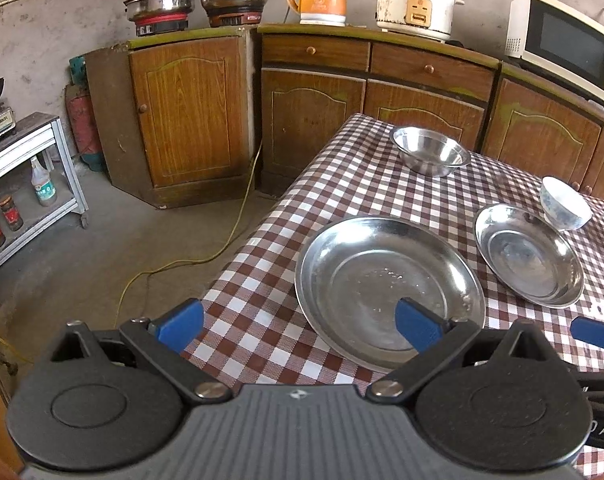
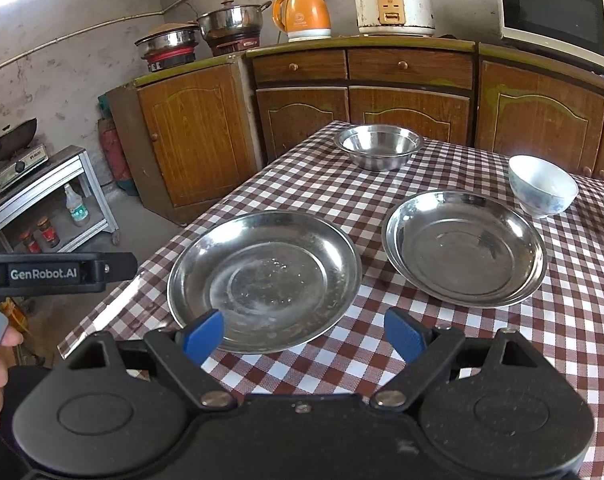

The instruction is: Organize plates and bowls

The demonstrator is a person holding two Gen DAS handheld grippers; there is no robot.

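Two grippers: both held low at the near edge of the table, jaws spread wide and holding nothing.
Left gripper (image 1: 300, 326): its right finger hangs over the near rim of the large plate, its left finger over the tablecloth beside the table's left edge.
Right gripper (image 2: 303, 336): its left finger sits over the large plate's near rim, its right finger over bare cloth.
Large plate (image 2: 264, 282): steel, empty, flat on the checked table (image 2: 381, 332), nearest the grippers.
Small plate (image 2: 463, 248): steel, just right of the large one, apart from it.
White bowl (image 2: 541, 186): upright, just behind the small plate's right side.
Steel bowl (image 2: 377, 146): upright, empty, near the table's far edge.
Cabinets (image 2: 302, 112): wooden, behind the table, carrying an orange kettle (image 2: 302, 14), a rice cooker (image 2: 391, 4) and a microwave (image 2: 553, 12).
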